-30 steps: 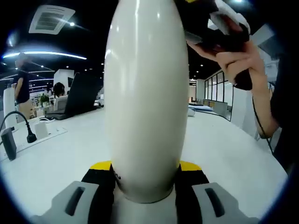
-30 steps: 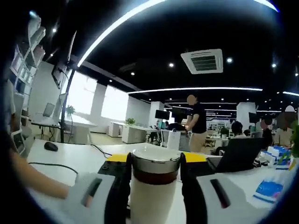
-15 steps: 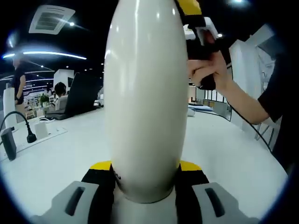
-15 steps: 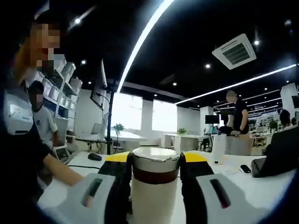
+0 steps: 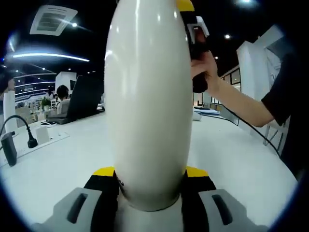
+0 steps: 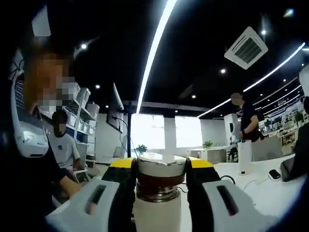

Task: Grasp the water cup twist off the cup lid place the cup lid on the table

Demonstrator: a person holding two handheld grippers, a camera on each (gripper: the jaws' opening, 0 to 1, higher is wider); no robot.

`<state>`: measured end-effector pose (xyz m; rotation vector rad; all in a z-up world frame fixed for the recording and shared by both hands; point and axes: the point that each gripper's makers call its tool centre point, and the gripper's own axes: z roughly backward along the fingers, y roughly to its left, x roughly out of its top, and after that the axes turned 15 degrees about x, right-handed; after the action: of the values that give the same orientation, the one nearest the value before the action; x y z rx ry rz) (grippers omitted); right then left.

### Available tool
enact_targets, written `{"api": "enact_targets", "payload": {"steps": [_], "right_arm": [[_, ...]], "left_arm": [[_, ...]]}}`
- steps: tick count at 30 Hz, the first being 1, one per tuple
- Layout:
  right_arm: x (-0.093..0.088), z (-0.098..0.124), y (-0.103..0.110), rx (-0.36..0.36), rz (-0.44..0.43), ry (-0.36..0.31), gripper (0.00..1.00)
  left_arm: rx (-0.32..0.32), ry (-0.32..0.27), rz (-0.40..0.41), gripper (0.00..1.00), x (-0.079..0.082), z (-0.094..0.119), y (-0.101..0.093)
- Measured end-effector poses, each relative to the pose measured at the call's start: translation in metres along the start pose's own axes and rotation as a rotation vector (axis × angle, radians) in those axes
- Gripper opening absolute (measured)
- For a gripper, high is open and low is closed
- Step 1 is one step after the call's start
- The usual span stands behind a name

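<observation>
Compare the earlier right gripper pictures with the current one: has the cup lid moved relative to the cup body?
Yes. The cup lid has risen off the white cup body: silver thread now shows between them, where earlier the lid sat flush. The right gripper clamps it.

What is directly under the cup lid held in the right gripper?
Under the cup lid a metal threaded neck shows, then the white water cup. The right gripper is clamped on the lid; the cup's inside is hidden.

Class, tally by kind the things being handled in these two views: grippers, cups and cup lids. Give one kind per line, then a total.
Grippers: 2, the left gripper and the right gripper
Water cup: 1
Cup lid: 1
Total: 4
</observation>
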<state>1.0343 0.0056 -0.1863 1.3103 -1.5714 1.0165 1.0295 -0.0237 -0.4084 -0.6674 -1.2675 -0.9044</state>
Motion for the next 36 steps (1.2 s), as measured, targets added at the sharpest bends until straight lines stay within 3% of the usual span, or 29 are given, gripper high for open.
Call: {"api": "enact_targets", "payload": {"steps": [11,20,25,27,36], "right_arm": [[0.001,-0.002,0.002,-0.012,-0.005,-0.008,0.43],[0.032,0.002,0.019,-0.028,0.062,0.005,0.43],[0.048,0.015,0.037,-0.043,0.108,0.071,0.43],[0.049,0.023,0.044,-0.056,0.126,0.126,0.43],[0.050,0.052,0.077,-0.115,0.161,0.231,0.43]], "left_arm": [[-0.002,0.002,0.001,0.52,-0.001,-0.002,0.000],[-0.002,0.002,0.001,0.52,-0.002,-0.005,0.002],[-0.001,0.002,0.001,0.52,-0.002,-0.004,0.001],[-0.001,0.002,0.001,0.52,-0.002,-0.004,0.001],[0.002,0.002,0.001,0.52,-0.002,-0.004,0.001]]}}
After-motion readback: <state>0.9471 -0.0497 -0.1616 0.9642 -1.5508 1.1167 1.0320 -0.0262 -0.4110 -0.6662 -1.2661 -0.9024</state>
